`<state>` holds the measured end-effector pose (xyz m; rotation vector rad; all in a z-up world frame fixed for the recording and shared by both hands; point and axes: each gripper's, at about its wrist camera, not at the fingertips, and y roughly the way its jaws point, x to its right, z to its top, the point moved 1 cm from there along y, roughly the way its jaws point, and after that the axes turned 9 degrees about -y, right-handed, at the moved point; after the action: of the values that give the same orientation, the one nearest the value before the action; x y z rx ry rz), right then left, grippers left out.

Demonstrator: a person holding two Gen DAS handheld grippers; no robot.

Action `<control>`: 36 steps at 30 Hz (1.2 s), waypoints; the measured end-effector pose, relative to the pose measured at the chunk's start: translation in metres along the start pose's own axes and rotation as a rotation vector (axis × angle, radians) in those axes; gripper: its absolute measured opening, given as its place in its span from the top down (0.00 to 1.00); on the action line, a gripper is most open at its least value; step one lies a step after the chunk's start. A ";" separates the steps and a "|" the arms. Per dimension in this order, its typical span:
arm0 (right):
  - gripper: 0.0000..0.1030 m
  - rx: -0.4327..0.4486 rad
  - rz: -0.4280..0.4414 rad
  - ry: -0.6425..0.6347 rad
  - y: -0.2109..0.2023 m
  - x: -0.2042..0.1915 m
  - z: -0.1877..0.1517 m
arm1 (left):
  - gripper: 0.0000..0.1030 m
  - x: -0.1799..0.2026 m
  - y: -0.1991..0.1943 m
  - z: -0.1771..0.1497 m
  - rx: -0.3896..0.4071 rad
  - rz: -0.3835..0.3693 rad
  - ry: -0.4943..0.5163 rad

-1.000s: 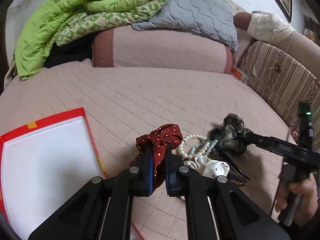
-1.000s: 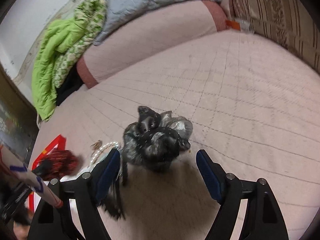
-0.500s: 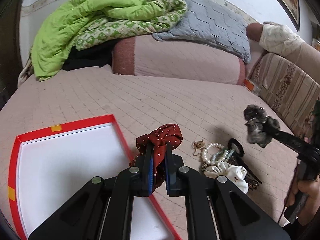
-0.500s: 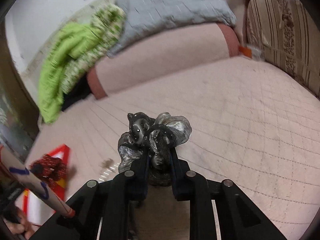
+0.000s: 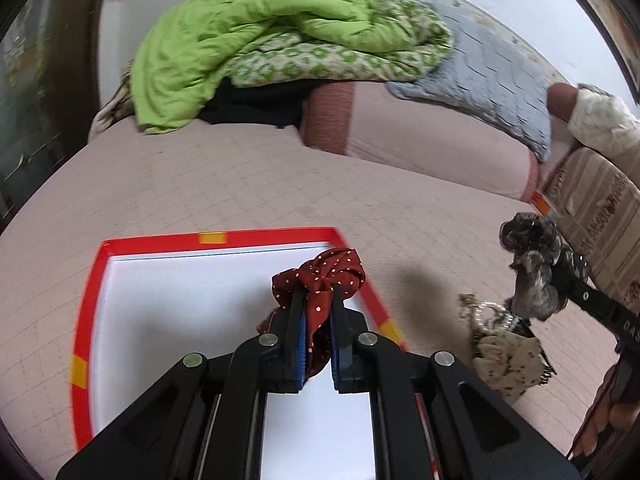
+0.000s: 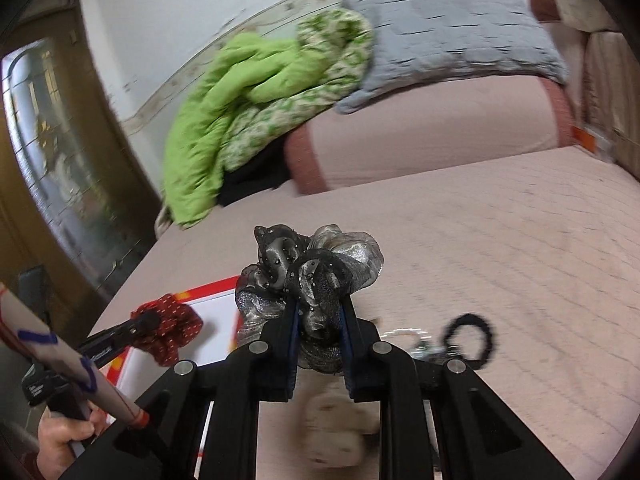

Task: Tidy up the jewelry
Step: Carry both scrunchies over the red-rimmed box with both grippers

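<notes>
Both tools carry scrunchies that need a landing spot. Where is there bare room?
The white floor of the red-rimmed box is bare left of the red scrunchie. Open bedspread lies toward the bolster. It is crowded at the jewelry pile, below the grey scrunchie.

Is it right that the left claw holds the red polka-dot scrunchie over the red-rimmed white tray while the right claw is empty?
Not quite. The right claw is shut on the grey-black shimmery scrunchie, as the right wrist view shows. The left claw does hold the red polka-dot scrunchie over the red-rimmed white tray.

Red white-dotted scrunchie [image 5: 320,276], silver-black scrunchie [image 6: 316,276], red-rimmed white box [image 5: 96,280].
</notes>
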<state>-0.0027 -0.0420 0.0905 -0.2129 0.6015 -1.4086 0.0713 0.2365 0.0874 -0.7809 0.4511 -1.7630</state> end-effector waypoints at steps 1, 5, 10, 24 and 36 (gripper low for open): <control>0.81 -0.010 0.015 -0.004 0.005 -0.007 -0.001 | 0.92 -0.008 -0.001 0.002 0.003 0.012 -0.009; 0.81 -0.049 0.083 -0.027 0.025 -0.039 -0.002 | 0.92 -0.033 -0.004 0.009 0.013 0.051 -0.031; 0.81 -0.095 0.131 -0.091 0.050 -0.078 -0.001 | 0.92 -0.069 0.001 0.021 0.006 0.093 -0.091; 0.80 -0.280 0.169 -0.163 0.146 -0.148 0.013 | 0.92 -0.110 0.033 0.040 -0.060 0.160 -0.186; 0.76 -0.342 0.132 -0.185 0.186 -0.158 0.006 | 0.90 -0.112 0.045 0.042 -0.082 0.193 -0.184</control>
<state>0.1538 0.1406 0.0478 -0.5599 0.6874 -1.1382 0.1521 0.3302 0.0563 -0.9175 0.4607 -1.4868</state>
